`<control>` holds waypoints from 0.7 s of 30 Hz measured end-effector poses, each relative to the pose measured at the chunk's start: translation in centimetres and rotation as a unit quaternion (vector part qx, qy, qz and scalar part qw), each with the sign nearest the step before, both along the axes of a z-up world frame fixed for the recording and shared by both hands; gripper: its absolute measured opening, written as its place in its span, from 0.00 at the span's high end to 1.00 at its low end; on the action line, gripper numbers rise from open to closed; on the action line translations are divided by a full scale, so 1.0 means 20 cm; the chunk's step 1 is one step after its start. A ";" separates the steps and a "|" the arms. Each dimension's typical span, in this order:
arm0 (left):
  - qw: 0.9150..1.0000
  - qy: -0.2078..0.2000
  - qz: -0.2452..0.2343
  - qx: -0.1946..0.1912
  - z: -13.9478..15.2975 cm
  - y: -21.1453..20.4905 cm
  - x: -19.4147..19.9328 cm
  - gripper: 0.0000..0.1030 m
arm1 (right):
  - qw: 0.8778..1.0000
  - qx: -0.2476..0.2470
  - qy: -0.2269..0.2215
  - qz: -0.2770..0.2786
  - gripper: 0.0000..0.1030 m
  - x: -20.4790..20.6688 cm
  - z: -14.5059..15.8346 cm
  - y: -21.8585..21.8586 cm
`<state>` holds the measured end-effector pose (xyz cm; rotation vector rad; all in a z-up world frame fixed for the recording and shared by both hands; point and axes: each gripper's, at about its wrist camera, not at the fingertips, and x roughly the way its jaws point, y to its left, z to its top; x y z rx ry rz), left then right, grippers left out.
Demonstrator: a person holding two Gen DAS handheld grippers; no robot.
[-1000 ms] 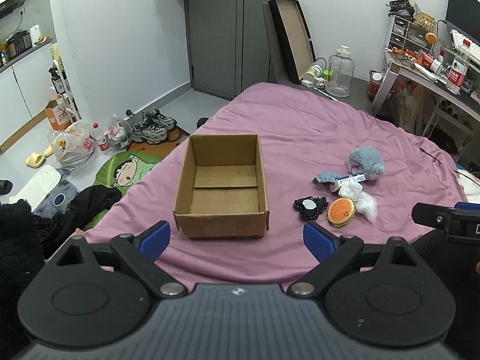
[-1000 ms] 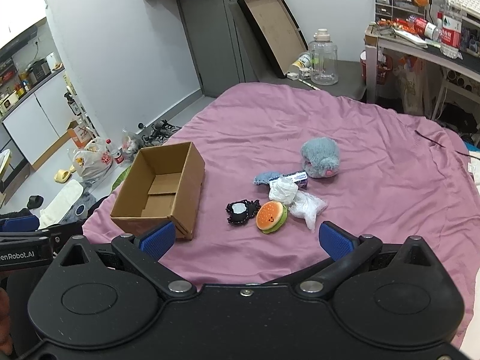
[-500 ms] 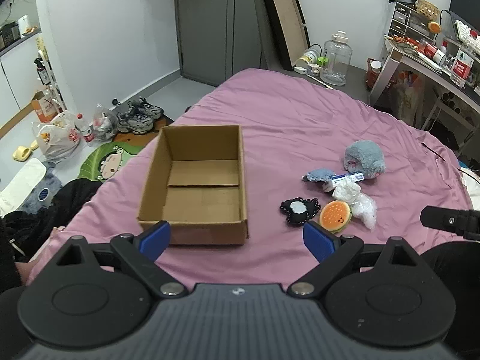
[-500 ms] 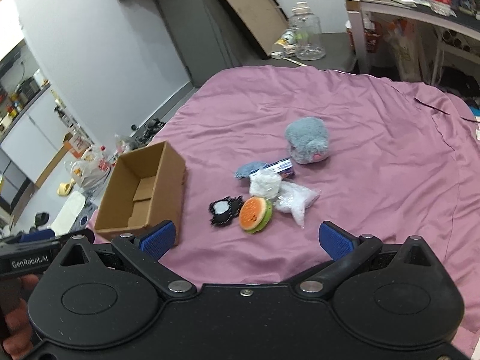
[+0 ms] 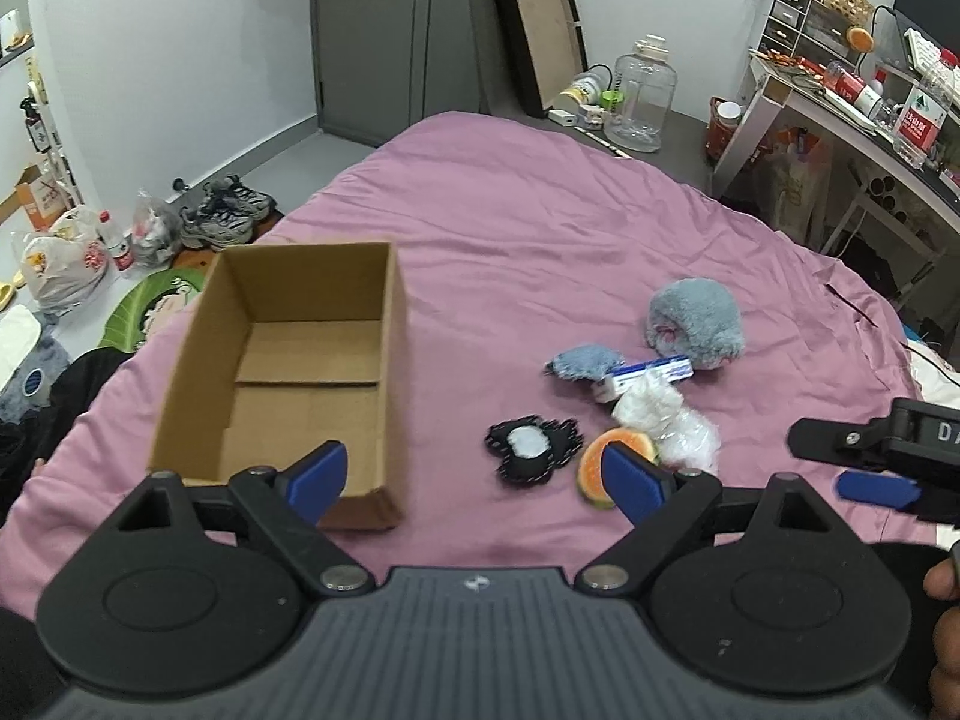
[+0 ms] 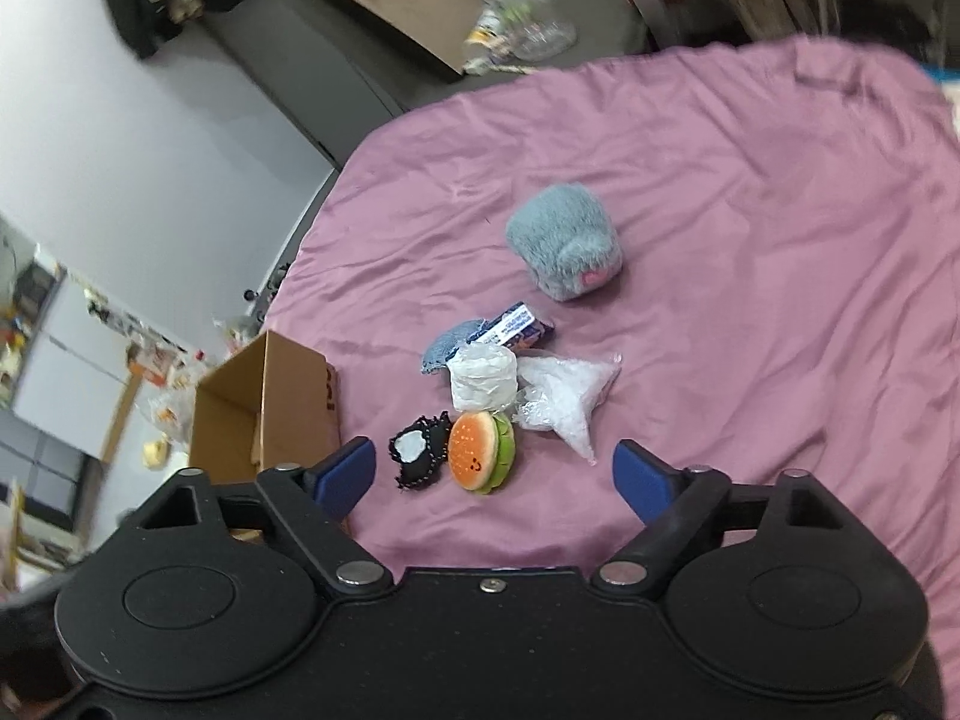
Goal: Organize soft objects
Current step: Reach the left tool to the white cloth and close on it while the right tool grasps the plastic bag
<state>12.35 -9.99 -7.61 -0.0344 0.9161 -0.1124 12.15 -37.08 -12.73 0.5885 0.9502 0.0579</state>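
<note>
The burger plush [image 6: 482, 451] lies on the pink bedsheet [image 6: 750, 276] just beyond the right gripper [image 6: 495, 477], whose empty jaws are closing (left gripper [image 5: 474, 480] spread, likewise closing on nothing).

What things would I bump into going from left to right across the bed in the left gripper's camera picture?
Open brown cardboard box → flat black patch with a white middle → orange and green plush burger → fluffy grey-blue plush toy → the right gripper at the picture's edge.
</note>
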 end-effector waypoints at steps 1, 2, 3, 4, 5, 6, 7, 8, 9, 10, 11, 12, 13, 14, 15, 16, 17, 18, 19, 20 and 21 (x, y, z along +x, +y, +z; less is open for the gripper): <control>1.000 0.001 -0.003 0.000 -0.01 -0.02 0.02 0.12 | 1.000 0.008 0.005 -0.006 0.24 0.02 -0.02 -0.01; 1.000 0.002 -0.005 0.000 -0.02 -0.04 0.04 0.12 | 1.000 0.014 0.011 -0.012 0.29 0.04 -0.04 -0.02; 1.000 0.003 -0.007 -0.002 -0.03 -0.06 0.06 0.13 | 1.000 0.020 0.017 -0.016 0.32 0.05 -0.06 -0.03; 1.000 0.005 -0.009 -0.003 -0.04 -0.08 0.07 0.14 | 0.999 0.030 0.025 -0.020 0.36 0.07 -0.08 -0.04; 1.000 0.007 -0.011 -0.005 -0.05 -0.10 0.09 0.14 | 0.998 0.041 0.034 -0.024 0.38 0.10 -0.11 -0.05; 1.000 0.009 -0.012 -0.008 -0.07 -0.12 0.11 0.15 | 0.998 0.047 0.039 -0.027 0.39 0.12 -0.13 -0.05; 1.000 0.012 -0.013 -0.010 -0.08 -0.13 0.13 0.16 | 0.997 0.052 0.045 -0.034 0.41 0.14 -0.15 -0.07; 1.000 0.015 -0.014 -0.012 -0.10 -0.15 0.14 0.17 | 0.997 0.053 0.049 -0.040 0.41 0.16 -0.17 -0.07; 1.000 0.019 -0.016 -0.013 -0.11 -0.17 0.16 0.19 | 0.996 0.056 0.053 -0.046 0.41 0.17 -0.19 -0.08; 0.999 0.022 -0.017 -0.015 -0.13 -0.18 0.18 0.21 | 0.995 0.063 0.056 -0.050 0.41 0.18 -0.20 -0.10; 0.999 0.026 -0.019 -0.017 -0.15 -0.20 0.19 0.23 | 0.994 0.075 0.062 -0.056 0.43 0.20 -0.23 -0.11; 0.999 0.031 -0.022 -0.019 -0.17 -0.22 0.21 0.26 | 0.992 0.083 0.068 -0.061 0.44 0.21 -0.24 -0.12; 0.999 0.035 -0.024 -0.019 -0.19 -0.25 0.23 0.27 | 0.991 0.091 0.076 -0.070 0.45 0.23 -0.27 -0.14; 0.999 0.040 -0.026 -0.022 -0.21 -0.27 0.25 0.27 | 0.989 0.095 0.080 -0.075 0.46 0.23 -0.28 -0.15; 0.998 0.042 -0.029 -0.026 -0.22 -0.29 0.26 0.27 | 0.989 0.097 0.084 -0.079 0.46 0.24 -0.30 -0.16; 0.998 0.044 -0.032 -0.027 -0.24 -0.31 0.28 0.27 | 0.988 0.100 0.087 -0.081 0.47 0.25 -0.31 -0.16; 0.998 0.045 -0.035 -0.028 -0.25 -0.33 0.29 0.27 | 0.987 0.102 0.091 -0.084 0.47 0.26 -0.33 -0.17; 0.998 0.047 -0.038 -0.028 -0.26 -0.36 0.31 0.27 | 0.987 0.104 0.093 -0.085 0.48 0.27 -0.34 -0.17; 0.998 0.048 -0.039 -0.029 -0.28 -0.38 0.32 0.27 | 0.986 0.108 0.097 -0.086 0.49 0.28 -0.36 -0.18; 0.997 0.049 -0.038 -0.033 -0.29 -0.39 0.34 0.27 | 0.985 0.112 0.100 -0.090 0.49 0.29 -0.37 -0.18; 0.997 0.051 -0.038 -0.039 -0.30 -0.40 0.35 0.27 | 0.984 0.115 0.103 -0.094 0.49 0.30 -0.39 -0.19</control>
